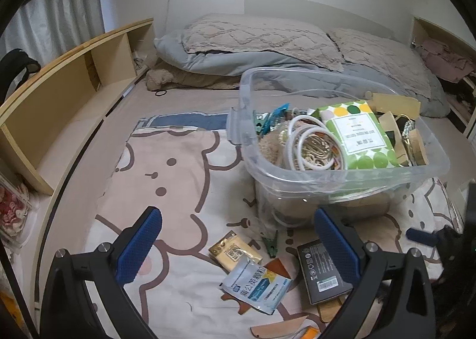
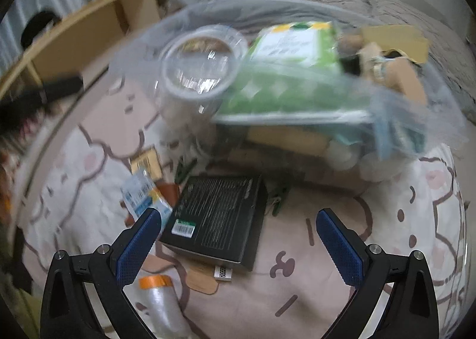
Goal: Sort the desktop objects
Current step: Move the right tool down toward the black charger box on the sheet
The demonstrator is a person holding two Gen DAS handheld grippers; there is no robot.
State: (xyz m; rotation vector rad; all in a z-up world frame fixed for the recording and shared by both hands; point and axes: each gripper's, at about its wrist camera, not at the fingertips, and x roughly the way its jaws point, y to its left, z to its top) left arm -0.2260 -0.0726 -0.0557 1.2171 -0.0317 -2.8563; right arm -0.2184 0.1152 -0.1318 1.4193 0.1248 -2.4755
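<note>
While the left wrist view shows the clear bin (image 1: 342, 142) sharply, with white rings (image 1: 309, 145) and a green dotted pack (image 1: 361, 133) inside, the right wrist view blurs it. Before the bin lies a black box (image 2: 217, 220). Left gripper (image 1: 238, 237) and right gripper (image 2: 238, 237) both gape, holding nothing.

Right wrist view: motion blur smears clear bin (image 2: 297, 77) and contents; green-dotted pack (image 2: 285, 71) text unreadable. Tube with orange band (image 2: 162, 306) cut off by bottom edge. Left wrist view: black box (image 1: 322, 272) partly hidden behind gripper finger (image 1: 337, 249); bin's lower contents murky through plastic.
</note>
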